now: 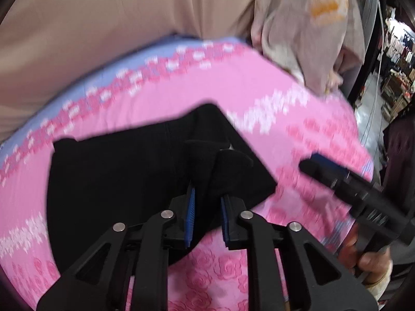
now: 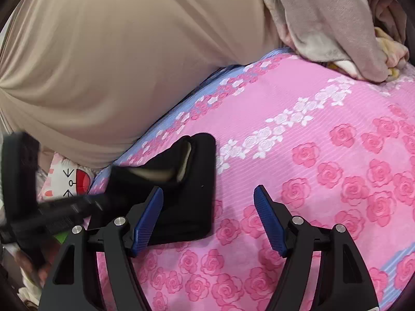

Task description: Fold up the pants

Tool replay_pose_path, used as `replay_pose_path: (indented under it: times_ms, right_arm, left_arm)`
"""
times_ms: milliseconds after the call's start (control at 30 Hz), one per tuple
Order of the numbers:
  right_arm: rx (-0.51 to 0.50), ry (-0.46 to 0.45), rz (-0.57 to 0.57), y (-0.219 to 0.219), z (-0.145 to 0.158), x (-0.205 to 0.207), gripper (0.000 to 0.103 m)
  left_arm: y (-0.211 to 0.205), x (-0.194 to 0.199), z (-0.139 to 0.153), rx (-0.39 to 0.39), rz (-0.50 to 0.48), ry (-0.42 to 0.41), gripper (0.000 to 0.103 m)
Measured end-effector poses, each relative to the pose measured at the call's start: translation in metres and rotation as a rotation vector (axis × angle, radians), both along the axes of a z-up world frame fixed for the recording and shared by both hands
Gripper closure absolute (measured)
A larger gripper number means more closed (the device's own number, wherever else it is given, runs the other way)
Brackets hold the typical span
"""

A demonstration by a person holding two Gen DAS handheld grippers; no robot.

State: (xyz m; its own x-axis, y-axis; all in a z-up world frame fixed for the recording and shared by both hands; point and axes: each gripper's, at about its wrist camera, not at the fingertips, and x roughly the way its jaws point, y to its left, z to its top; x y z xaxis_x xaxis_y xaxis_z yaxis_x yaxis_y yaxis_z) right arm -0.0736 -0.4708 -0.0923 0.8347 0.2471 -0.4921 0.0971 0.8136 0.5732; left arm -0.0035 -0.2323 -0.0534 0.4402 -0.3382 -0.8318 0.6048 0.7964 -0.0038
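Observation:
Black pants [image 1: 116, 171] lie folded into a compact bundle on the pink rose-print bedsheet [image 1: 259, 96]. My left gripper [image 1: 207, 195] points down at their near right corner, shut on a raised fold of the black cloth between its blue pads. In the right wrist view the pants [image 2: 192, 202] sit left of centre with a pale inner lining [image 2: 185, 159] showing. The left gripper [image 2: 103, 199] reaches them from the left, blurred. My right gripper [image 2: 207, 189] hovers open over the sheet just right of the pants, holding nothing. It also shows as the right gripper [image 1: 311, 164] in the left wrist view.
A large beige cushion [image 2: 116, 51] borders the sheet at the back. A crumpled grey blanket [image 2: 332, 20] lies at the back right. A cartoon-print pillow [image 2: 75, 178] is wedged at the left. Shop shelves [image 1: 396, 59] stand beyond the bed's right edge.

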Motion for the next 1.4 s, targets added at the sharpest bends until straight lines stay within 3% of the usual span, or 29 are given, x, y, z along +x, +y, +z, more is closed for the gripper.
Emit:
replay_pose_path:
  times_ms: [67,133,233,333,433,667,733,767,833,867,933,1000,1100,1133,1200,1300,1333,1400]
  right_arm:
    - [0.027,-0.004,0.031,0.004,-0.001,0.004,0.032]
    - [0.054,-0.01,0.06,0.008,-0.001,0.008,0.032]
    - [0.056,-0.009,0.112,0.017,0.005,0.016,0.032]
    - [0.028,-0.001,0.175,0.029,0.014,0.031,0.027]
    - [-0.017,0.029,0.223,0.042,0.016,0.055,0.026]
    - [-0.142,0.116,0.237,0.067,0.003,0.113,0.027]
    - [-0.195,0.106,0.242,0.075,0.003,0.119,0.047]
    - [-0.237,0.122,0.222,0.08,0.002,0.122,0.081]
    - [-0.243,0.156,0.232,0.09,0.004,0.126,0.09]
    - [-0.231,0.134,0.266,0.099,0.018,0.124,0.098]
    - [-0.26,0.049,0.3,0.116,0.057,0.117,0.099]
    - [-0.338,-0.069,0.295,0.133,0.117,0.107,0.099]
    - [-0.404,-0.115,0.277,0.138,0.151,0.109,0.099]
    - [-0.421,-0.097,0.266,0.137,0.147,0.113,0.099]
    - [-0.459,0.017,0.245,0.129,0.108,0.13,0.098]
    - [-0.434,0.27,0.206,0.106,0.013,0.155,0.093]
    - [-0.394,0.291,0.188,0.098,-0.004,0.153,0.093]
    - [-0.284,0.215,0.161,0.085,0.001,0.131,0.083]
  left_arm:
    - [0.0,-0.006,-0.026,0.017,-0.002,0.06,0.076]
    - [0.002,-0.015,-0.035,0.027,-0.001,0.039,0.073]
    - [0.018,-0.034,-0.03,-0.02,-0.044,0.048,0.037]
    - [0.052,-0.045,-0.014,-0.059,-0.013,0.026,0.016]
    - [0.1,-0.044,0.0,-0.06,0.103,-0.033,0.016]
    - [0.229,-0.014,-0.002,-0.083,0.451,-0.037,0.016]
    - [0.254,-0.008,-0.007,-0.098,0.505,-0.031,0.016]
    - [0.268,-0.003,-0.01,-0.102,0.532,-0.035,0.016]
    - [0.283,-0.001,-0.012,-0.092,0.562,-0.055,0.016]
    - [0.291,0.001,-0.012,-0.091,0.572,-0.065,0.016]
    - [0.3,0.003,-0.009,-0.101,0.576,-0.076,0.016]
    - [0.304,0.007,-0.003,-0.129,0.562,-0.089,0.016]
    - [0.308,0.005,0.007,-0.181,0.546,-0.113,0.016]
    - [0.308,0.006,0.008,-0.192,0.542,-0.113,0.016]
    - [0.309,0.006,0.008,-0.22,0.538,-0.111,0.016]
    - [0.304,0.01,-0.001,-0.216,0.528,-0.083,0.015]
    - [0.301,0.012,-0.004,-0.203,0.523,-0.077,0.015]
    - [0.293,0.017,-0.009,-0.168,0.509,-0.064,0.015]
